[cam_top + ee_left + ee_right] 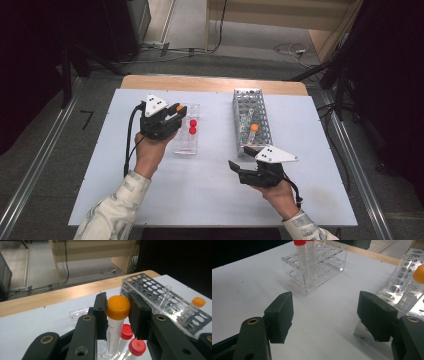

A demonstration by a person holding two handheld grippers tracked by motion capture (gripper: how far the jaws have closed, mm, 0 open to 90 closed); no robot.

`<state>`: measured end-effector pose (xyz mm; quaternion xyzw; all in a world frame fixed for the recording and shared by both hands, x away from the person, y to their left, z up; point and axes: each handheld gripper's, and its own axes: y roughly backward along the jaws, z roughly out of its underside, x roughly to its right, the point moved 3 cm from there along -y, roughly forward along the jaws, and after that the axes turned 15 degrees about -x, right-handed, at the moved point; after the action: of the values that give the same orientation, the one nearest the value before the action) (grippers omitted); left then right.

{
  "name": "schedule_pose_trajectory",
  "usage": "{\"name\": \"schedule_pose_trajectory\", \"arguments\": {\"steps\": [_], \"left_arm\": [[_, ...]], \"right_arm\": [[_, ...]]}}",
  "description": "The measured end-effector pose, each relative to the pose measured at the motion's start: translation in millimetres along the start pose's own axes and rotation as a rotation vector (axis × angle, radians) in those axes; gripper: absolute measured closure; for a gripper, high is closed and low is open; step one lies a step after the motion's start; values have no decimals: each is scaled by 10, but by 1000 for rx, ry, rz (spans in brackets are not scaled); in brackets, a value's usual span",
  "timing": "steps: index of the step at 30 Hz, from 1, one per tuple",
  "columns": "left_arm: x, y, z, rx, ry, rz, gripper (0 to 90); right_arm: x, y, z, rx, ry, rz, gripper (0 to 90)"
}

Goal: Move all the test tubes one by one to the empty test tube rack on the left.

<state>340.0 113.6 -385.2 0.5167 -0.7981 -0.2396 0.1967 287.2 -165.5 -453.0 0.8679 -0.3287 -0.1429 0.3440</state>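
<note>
Claws first, nearest the person: the right claw hovers low over the white tabletop, jaws spread wide with nothing between them, just short of the metal rack. That rack carries one orange-capped tube and an uncapped clear tube. Farther out, the left claw is clamped on a second orange-capped tube, pads pressing at the cap and upper barrel, the tube upright above the clear acrylic rack beside two red-capped tubes. Judgement: tube is light, rigid, smooth plastic, liable to slip or tilt; grip just beneath the cap is soundest.
</note>
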Motion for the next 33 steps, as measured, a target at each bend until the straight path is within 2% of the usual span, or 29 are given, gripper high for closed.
{"name": "schedule_pose_trajectory", "arguments": {"steps": [6, 15, 24, 33], "left_arm": [[-4, -98, 46, -5, 10, -15, 702], [29, -205, 153, -30, -18, -33, 702], [40, -331, 289, -66, -21, -42, 700], [25, -323, 299, -59, -3, -51, 645]], "right_arm": [[2, 2, 2, 1, -2, 1, 280], [-4, -11, 3, -3, -3, 0, 281], [-16, -19, 1, -2, -4, -3, 283], [-7, -25, 4, -6, -3, 1, 284]]}}
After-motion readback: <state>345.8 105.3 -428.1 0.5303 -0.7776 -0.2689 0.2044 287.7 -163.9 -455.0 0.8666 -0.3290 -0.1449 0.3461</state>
